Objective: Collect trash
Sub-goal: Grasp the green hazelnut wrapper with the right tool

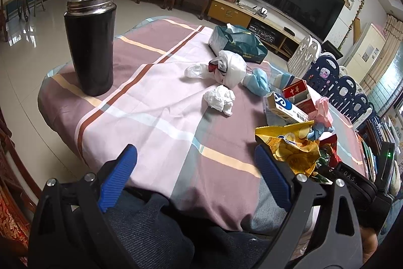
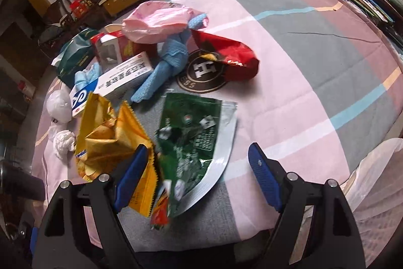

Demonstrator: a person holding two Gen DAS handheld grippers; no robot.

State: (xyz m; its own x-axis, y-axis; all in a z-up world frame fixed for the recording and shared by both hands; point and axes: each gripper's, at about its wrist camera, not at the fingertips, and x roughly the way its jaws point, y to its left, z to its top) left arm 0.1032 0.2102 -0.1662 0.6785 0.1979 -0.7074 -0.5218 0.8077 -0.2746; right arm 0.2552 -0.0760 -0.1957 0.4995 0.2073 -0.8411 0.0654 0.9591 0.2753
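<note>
Trash lies piled on the plaid tablecloth. My right gripper hangs open over a flat green wrapper, which lies between its fingers without the pads touching it. A crumpled yellow chip bag lies against the left finger. Behind are a red wrapper, a knotted blue cloth, a pink mask and a white-and-blue box. My left gripper stands open and empty at the table's near edge, left of the chip bag. A crumpled tissue and a white plastic bag lie further in.
A black flask with a spoon in it stands at the table's left. A green tissue pack sits at the far edge and a red cigarette box near the pile. A brown coaster lies under the trash. White plastic hangs at the right edge.
</note>
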